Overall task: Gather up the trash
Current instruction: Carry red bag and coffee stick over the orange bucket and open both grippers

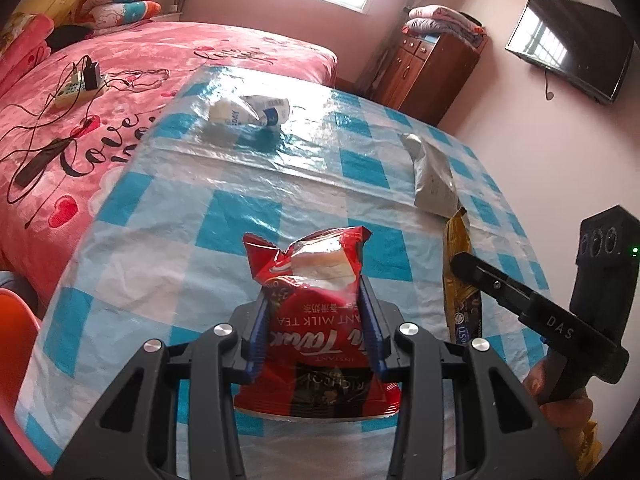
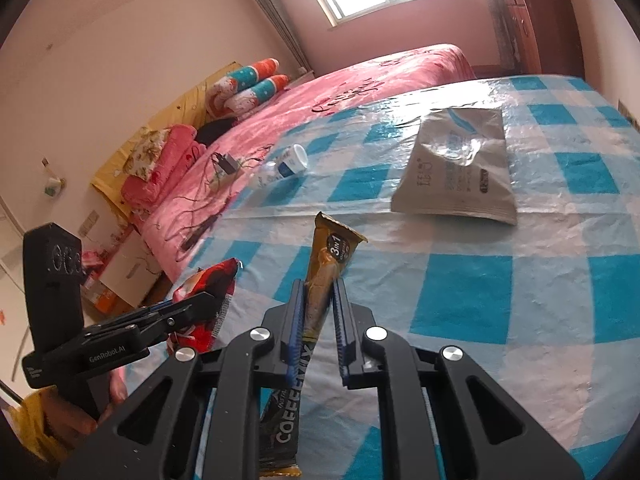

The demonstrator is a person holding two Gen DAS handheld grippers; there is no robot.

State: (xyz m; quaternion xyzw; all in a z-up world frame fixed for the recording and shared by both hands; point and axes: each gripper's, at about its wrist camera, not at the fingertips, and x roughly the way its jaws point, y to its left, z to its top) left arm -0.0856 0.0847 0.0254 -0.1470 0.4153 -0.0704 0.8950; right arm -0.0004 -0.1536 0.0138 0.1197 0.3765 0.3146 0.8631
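My left gripper (image 1: 314,292) is shut on a red instant milk tea packet (image 1: 316,320) and holds it over the blue-and-white checked table (image 1: 160,240). My right gripper (image 2: 318,286) is shut on a gold coffee mix stick (image 2: 326,256); the stick also shows in the left wrist view (image 1: 460,276) at the right. A silver-grey pouch (image 2: 456,168) lies flat farther back on the table, also in the left wrist view (image 1: 434,178). A crumpled white and blue bottle (image 1: 250,110) lies at the table's far side near the bed, also in the right wrist view (image 2: 284,166).
A pink bed (image 1: 80,120) with a power strip and cables (image 1: 78,86) runs along the table's far left edge. A wooden cabinet (image 1: 432,68) stands behind the table, and a TV (image 1: 572,48) hangs on the wall. An orange chair (image 1: 16,344) is at the near left.
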